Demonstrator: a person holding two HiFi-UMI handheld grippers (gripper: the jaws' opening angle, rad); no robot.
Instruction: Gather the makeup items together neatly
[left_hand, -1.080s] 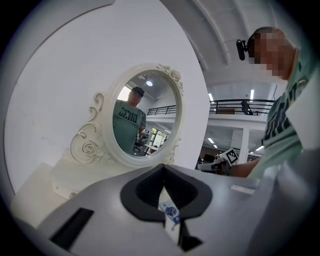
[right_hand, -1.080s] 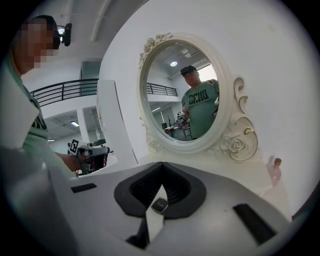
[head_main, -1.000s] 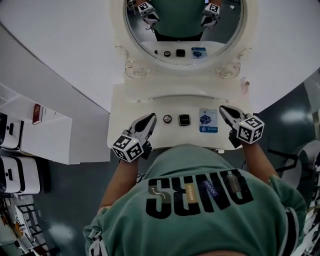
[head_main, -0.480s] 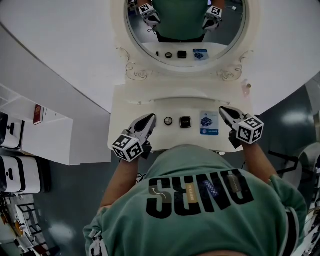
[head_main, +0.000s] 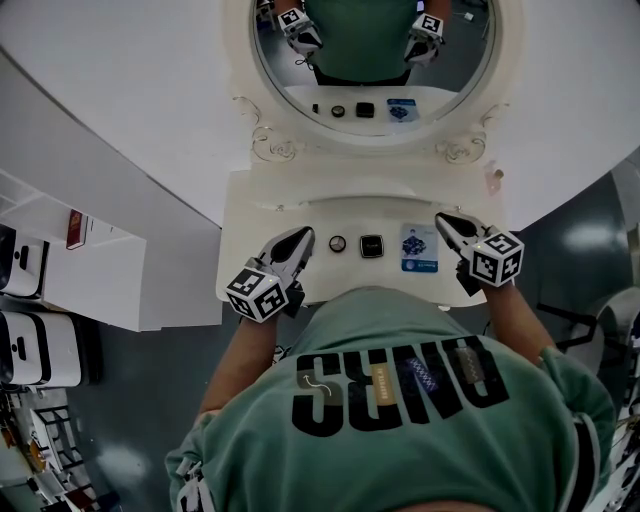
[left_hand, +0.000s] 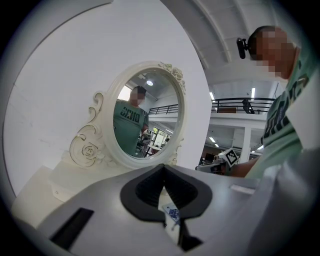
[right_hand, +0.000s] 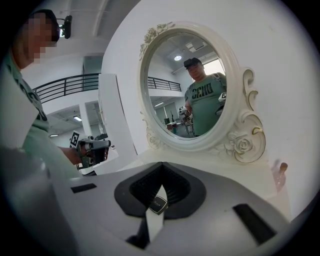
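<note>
On the white vanity table (head_main: 250, 215), three makeup items lie in a row. They are a small round compact (head_main: 337, 243), a black square compact (head_main: 371, 245) and a blue-and-white packet (head_main: 419, 247). My left gripper (head_main: 303, 236) rests shut and empty just left of the round compact. My right gripper (head_main: 441, 219) is shut and empty just right of the packet. In the left gripper view the shut left gripper (left_hand: 163, 170) points toward the mirror, with the packet (left_hand: 172, 214) showing below. Under the shut right gripper (right_hand: 161, 167) in the right gripper view lies the black compact (right_hand: 159, 205).
An oval mirror (head_main: 260, 75) in an ornate white frame stands at the back of the vanity table. A small pale bottle (head_main: 492, 178) sits at the back right corner. A white cabinet (head_main: 90, 270) stands to the left, beside dark floor.
</note>
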